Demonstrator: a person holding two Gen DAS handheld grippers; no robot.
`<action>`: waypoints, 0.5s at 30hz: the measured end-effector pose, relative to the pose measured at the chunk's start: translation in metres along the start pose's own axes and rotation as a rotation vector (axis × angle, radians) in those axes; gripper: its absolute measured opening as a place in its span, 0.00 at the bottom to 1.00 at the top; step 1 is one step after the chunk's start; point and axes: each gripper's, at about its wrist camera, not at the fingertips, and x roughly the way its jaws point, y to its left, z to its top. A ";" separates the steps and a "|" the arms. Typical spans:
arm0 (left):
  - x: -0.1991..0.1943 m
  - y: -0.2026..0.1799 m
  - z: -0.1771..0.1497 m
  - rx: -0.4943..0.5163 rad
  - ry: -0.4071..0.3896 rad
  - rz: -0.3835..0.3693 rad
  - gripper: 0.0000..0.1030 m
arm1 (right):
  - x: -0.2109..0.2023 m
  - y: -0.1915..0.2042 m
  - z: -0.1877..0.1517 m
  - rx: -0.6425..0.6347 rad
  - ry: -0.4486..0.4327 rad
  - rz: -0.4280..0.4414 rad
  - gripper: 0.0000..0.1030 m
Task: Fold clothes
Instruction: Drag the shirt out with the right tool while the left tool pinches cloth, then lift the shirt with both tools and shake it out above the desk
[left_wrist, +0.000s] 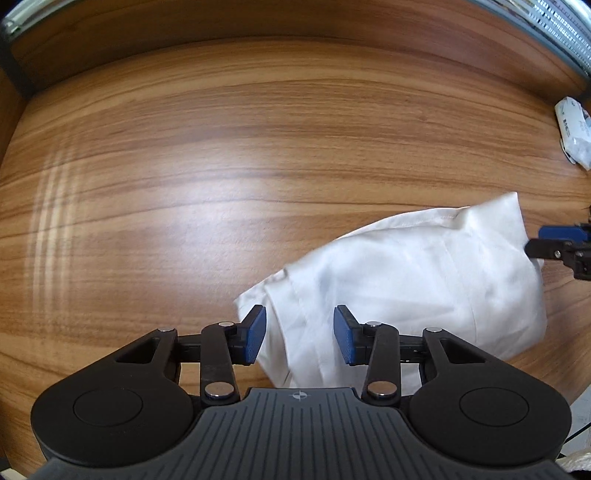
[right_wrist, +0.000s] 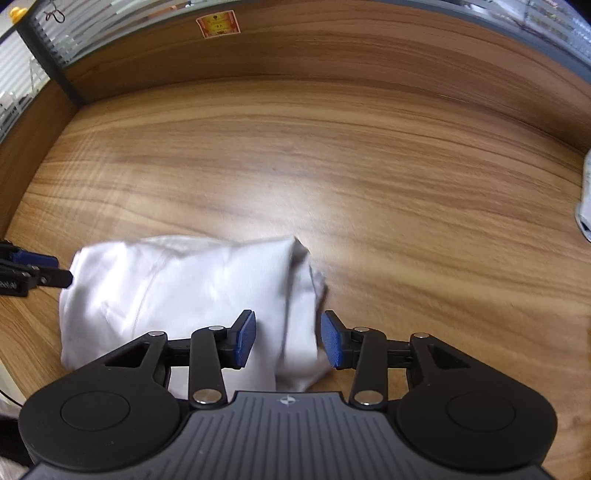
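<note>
A white garment lies folded into a compact bundle on the wooden table. My left gripper points down over the bundle's left end, its blue pads apart with cloth showing between them but not pinched. In the right wrist view the same garment spreads to the left, and my right gripper hovers over its right end, pads likewise apart around a fold. Each gripper appears at the edge of the other's view: the right gripper and the left gripper.
A white packet lies on the table to the right, also seen as a white packet. A raised wooden back panel with a red sticker borders the far side. Bare wood stretches beyond the garment.
</note>
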 end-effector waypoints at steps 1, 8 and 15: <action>0.003 0.000 0.003 -0.003 0.008 -0.007 0.44 | 0.004 0.001 0.004 -0.006 -0.001 0.006 0.44; 0.027 0.005 0.012 -0.045 0.079 -0.025 0.42 | 0.031 0.008 0.028 -0.025 0.038 0.040 0.44; 0.037 0.004 0.014 -0.066 0.108 -0.067 0.08 | 0.040 0.016 0.029 -0.025 0.083 0.086 0.08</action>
